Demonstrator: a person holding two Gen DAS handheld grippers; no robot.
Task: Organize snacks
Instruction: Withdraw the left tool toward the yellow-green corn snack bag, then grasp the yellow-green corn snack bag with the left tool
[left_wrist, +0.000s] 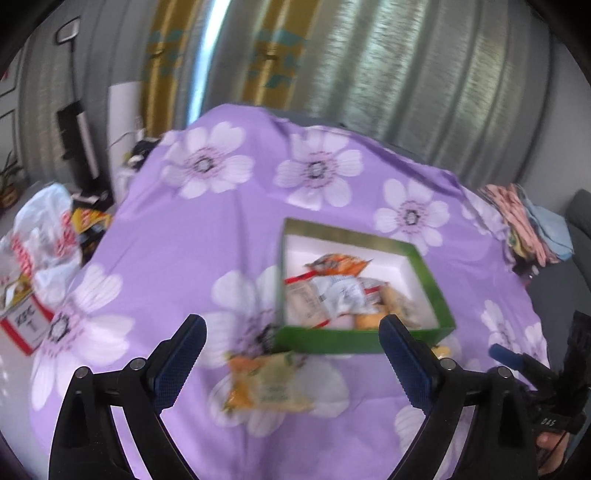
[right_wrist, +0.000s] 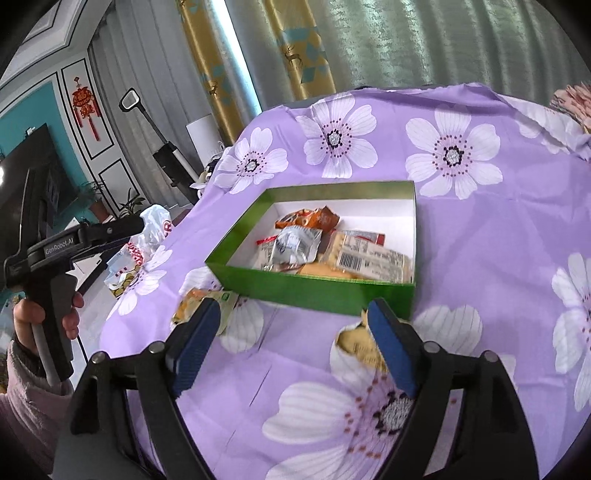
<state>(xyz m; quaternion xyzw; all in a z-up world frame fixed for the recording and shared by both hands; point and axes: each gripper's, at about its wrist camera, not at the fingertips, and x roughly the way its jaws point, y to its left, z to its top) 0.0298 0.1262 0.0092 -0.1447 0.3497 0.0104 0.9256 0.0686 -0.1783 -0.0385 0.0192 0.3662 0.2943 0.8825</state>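
Note:
A green box with a white inside stands on the purple flowered cloth and holds several snack packets. An orange and yellow packet lies loose on the cloth in front of the box's left corner. A second yellow packet lies by the front right corner, partly hidden behind my right finger. My left gripper hangs open over the loose packet, holding nothing. My right gripper is open and empty just before the box's front wall.
A white bag with red print and a red and white carton lie off the table's left edge. Folded cloths sit at the far right. Curtains hang behind. A hand holds the left gripper.

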